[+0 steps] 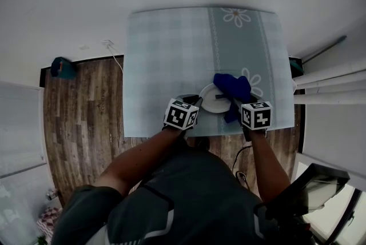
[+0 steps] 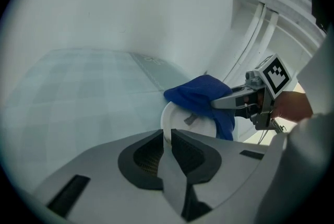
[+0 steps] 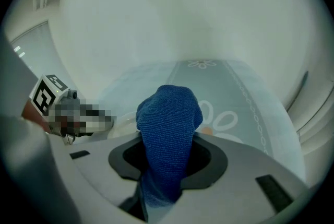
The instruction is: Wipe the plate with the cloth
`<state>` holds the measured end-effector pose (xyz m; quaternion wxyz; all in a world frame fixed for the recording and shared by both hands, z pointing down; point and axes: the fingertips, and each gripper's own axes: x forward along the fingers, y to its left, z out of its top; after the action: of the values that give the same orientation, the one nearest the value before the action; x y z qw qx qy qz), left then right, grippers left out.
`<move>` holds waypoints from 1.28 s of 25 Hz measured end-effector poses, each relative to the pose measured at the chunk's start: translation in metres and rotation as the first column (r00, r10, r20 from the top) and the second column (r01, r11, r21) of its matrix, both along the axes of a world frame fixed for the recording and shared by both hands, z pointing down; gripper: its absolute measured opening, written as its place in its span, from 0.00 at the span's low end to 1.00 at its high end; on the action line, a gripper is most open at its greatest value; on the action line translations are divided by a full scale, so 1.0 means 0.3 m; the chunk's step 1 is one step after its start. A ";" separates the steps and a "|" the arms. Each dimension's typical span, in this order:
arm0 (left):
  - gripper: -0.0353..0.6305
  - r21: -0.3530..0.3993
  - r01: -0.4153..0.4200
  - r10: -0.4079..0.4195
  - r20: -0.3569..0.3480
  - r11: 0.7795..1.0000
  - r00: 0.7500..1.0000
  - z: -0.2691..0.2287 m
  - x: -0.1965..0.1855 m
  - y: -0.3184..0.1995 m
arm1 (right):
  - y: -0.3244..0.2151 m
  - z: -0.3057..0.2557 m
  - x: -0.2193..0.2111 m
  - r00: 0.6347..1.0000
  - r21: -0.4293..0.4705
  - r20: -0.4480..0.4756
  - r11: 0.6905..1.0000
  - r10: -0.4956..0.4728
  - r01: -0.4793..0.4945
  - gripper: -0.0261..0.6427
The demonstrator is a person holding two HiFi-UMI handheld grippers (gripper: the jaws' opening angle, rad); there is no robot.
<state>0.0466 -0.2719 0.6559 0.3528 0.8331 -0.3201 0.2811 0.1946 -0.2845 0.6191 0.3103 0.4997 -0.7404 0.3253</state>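
Observation:
A small white plate (image 1: 211,100) sits near the front edge of the table (image 1: 166,55), which has a pale blue cloth with daisies. My left gripper (image 1: 196,102) is shut on the plate's near rim (image 2: 168,134), the rim pinched between the jaws. My right gripper (image 1: 235,103) is shut on a blue cloth (image 1: 231,88). The cloth (image 3: 169,118) bulges out past the jaws and lies over the plate's right side (image 2: 201,93). In the right gripper view only a sliver of the plate (image 3: 122,122) shows left of the cloth.
The table's front edge (image 1: 171,134) runs just before the person's arms. Wooden floor (image 1: 80,124) lies to the left, with a teal object (image 1: 62,67) and a white cable (image 1: 113,51). White bars (image 1: 329,84) stand close on the right.

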 end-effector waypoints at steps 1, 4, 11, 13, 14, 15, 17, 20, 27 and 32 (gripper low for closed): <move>0.13 -0.001 0.001 -0.001 -0.002 1.000 1.000 0.000 0.000 -0.001 | 0.005 -0.013 -0.016 1.000 0.006 0.013 1.000 -0.006 0.006 0.27; 0.13 -0.020 0.026 -0.026 -0.030 0.999 0.999 0.001 -0.003 -0.007 | 0.018 -0.060 -0.146 0.992 0.035 0.091 0.995 -0.093 0.090 0.27; 0.12 -0.047 0.051 -0.055 -0.086 0.998 0.995 -0.003 -0.011 0.002 | 0.118 -0.010 -0.427 0.949 -0.017 0.204 0.968 -0.240 0.249 0.27; 0.12 -0.049 0.045 -0.050 -0.090 0.998 0.995 -0.001 -0.013 0.005 | 0.123 0.017 -0.424 0.954 -0.030 0.197 0.971 -0.226 0.236 0.27; 0.12 -0.049 0.041 -0.046 -0.089 0.998 0.995 -0.001 -0.015 0.007 | 0.122 0.024 -0.416 0.956 -0.034 0.193 0.972 -0.220 0.230 0.27; 0.12 -0.045 0.037 -0.040 -0.086 0.998 0.995 -0.002 -0.015 0.008 | 0.120 0.029 -0.405 0.959 -0.038 0.184 0.973 -0.218 0.228 0.27; 0.12 -0.036 0.028 -0.030 -0.079 0.999 0.996 -0.002 -0.014 0.010 | 0.113 0.038 -0.374 0.964 -0.047 0.158 0.974 -0.213 0.222 0.27; 0.12 -0.031 0.020 -0.022 -0.072 0.999 0.997 -0.001 -0.011 0.011 | 0.105 0.043 -0.305 0.975 -0.058 0.126 0.980 -0.180 0.189 0.27; 0.12 -0.025 0.013 -0.015 -0.066 1.000 0.998 0.001 -0.012 0.012 | 0.078 0.039 -0.068 0.997 -0.059 0.052 0.996 -0.057 0.060 0.27; 0.12 -0.023 0.019 -0.020 -0.062 1.000 0.998 0.000 -0.012 0.010 | 0.063 0.017 0.031 0.999 -0.066 0.044 0.998 0.004 -0.001 0.27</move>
<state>0.0429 -0.2690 0.6559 0.3744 0.8344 -0.3138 0.2552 0.2037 -0.2656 0.6243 0.3099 0.4828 -0.7353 0.3608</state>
